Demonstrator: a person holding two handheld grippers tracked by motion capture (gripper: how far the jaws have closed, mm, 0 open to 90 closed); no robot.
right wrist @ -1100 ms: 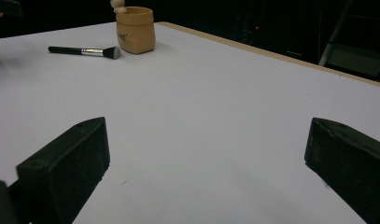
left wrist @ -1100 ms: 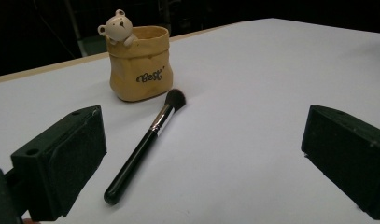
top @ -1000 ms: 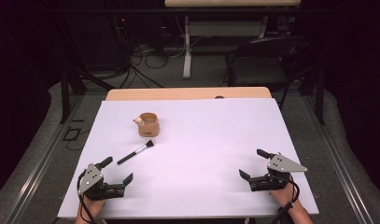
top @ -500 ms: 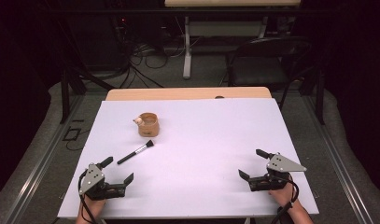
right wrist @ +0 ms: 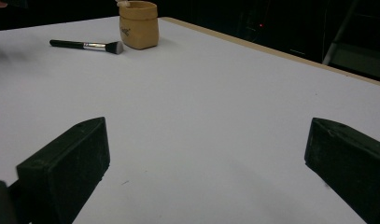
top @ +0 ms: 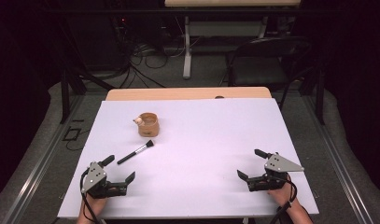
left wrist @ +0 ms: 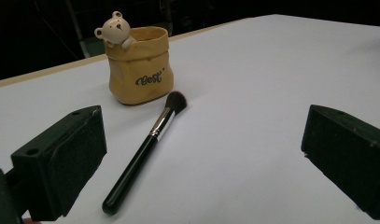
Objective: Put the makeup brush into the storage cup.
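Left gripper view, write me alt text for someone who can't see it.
A black makeup brush lies flat on a white table, bristles pointing toward a tan bag-shaped pot with a small bear figure on its rim. The brush tip is close to the pot; whether they touch is unclear. The left gripper is open, its black jaws framing the brush handle.

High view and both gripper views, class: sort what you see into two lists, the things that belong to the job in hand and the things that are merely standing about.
Belongs to the job:
- makeup brush, lying flat
- tan bear pot, upright beside the bristles
- left gripper, open, nearest the brush
- right gripper, open

Standing about:
- black chair behind the table
- floor cables
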